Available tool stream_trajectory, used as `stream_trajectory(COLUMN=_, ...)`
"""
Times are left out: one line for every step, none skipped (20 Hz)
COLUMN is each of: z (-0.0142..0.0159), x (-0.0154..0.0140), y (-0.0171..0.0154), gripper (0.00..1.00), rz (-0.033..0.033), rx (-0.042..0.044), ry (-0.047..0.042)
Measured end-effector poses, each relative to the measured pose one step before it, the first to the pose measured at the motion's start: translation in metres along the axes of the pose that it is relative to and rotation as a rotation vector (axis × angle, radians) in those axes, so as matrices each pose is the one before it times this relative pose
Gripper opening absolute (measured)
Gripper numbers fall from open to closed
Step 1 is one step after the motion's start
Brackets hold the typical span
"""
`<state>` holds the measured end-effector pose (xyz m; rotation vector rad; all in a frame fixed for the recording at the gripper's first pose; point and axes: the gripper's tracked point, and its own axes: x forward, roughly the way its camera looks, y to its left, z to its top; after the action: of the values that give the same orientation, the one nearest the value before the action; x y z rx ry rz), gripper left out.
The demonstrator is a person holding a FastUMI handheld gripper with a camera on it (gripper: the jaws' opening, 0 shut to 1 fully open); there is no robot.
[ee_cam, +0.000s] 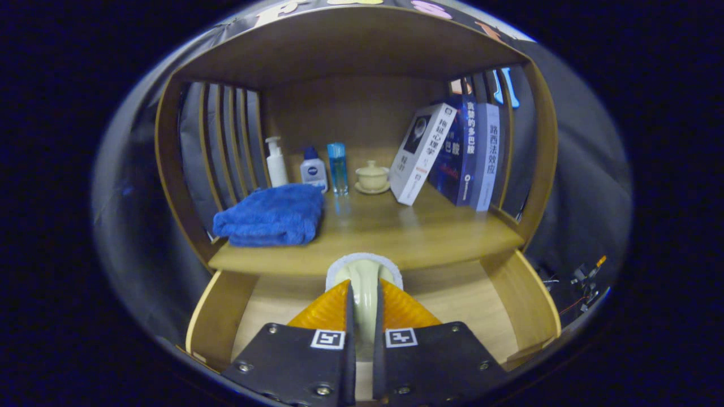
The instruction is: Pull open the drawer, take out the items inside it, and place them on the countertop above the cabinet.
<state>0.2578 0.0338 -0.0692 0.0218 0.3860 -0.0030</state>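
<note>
My gripper (365, 291) is shut on a cream-coloured item (363, 270) with a white fuzzy rim; both fingers press on its narrow stem. It hangs over the open wooden drawer (218, 316), close to the front edge of the countertop (407, 237) just beyond the fingers. The drawer floor (458, 299) shows bare wood on either side of the fingers; the part beneath them is hidden.
On the countertop lie a folded blue towel (268, 217) at the left, a white pump bottle (276, 163), a small white bottle (313, 169), a blue bottle (337, 161), a lidded cream cup (372, 176) and leaning books (452, 152) at the right. A shelf roof (350, 51) hangs above.
</note>
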Motion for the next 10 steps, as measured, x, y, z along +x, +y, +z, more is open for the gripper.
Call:
stream_trajectory(z=0.00595, x=0.00967, y=0.00267, gripper=0.12, rz=0.00703, rx=0.01114, ry=-0.01046)
stream_trajectory(z=0.00385, x=0.01281, y=0.00252, gripper=0.12, rz=0.00904, rx=0.01122, ry=-0.00617)
stream_trajectory(z=0.00214, x=0.01229, y=0.00002, gripper=0.12, rz=0.00012, rx=0.00644, ry=0.00207)
stream_trajectory(z=-0.00025, x=0.01153, y=-0.00365, gripper=0.12, rz=-0.00816, rx=0.00895, ry=0.01070)
stream_trajectory(z=0.00176, x=0.00786, y=-0.00079, gripper=0.12, rz=0.00156, rx=0.02074, ry=0.00651)
stream_trajectory(z=0.01087, x=0.00998, y=0.00064, gripper=0.12, rz=-0.00536, rx=0.03677, ry=-0.02939)
stream_trajectory(z=0.00750, x=0.00693, y=-0.00364, gripper=0.12, rz=-0.01268, rx=0.01567, ry=-0.00208)
stream_trajectory(z=-0.00441, x=0.01024, y=0.00262, gripper=0.12, rz=0.01222, rx=0.00821, ry=0.02494)
stream_trajectory(z=-0.00124, x=0.00726, y=0.00290, gripper=0.12, rz=0.01792, rx=-0.00372, ry=0.01922)
stream_trajectory(z=0.00514, x=0.00972, y=0.00193, gripper=0.12, rz=0.01780, rx=-0.00099, ry=-0.00869)
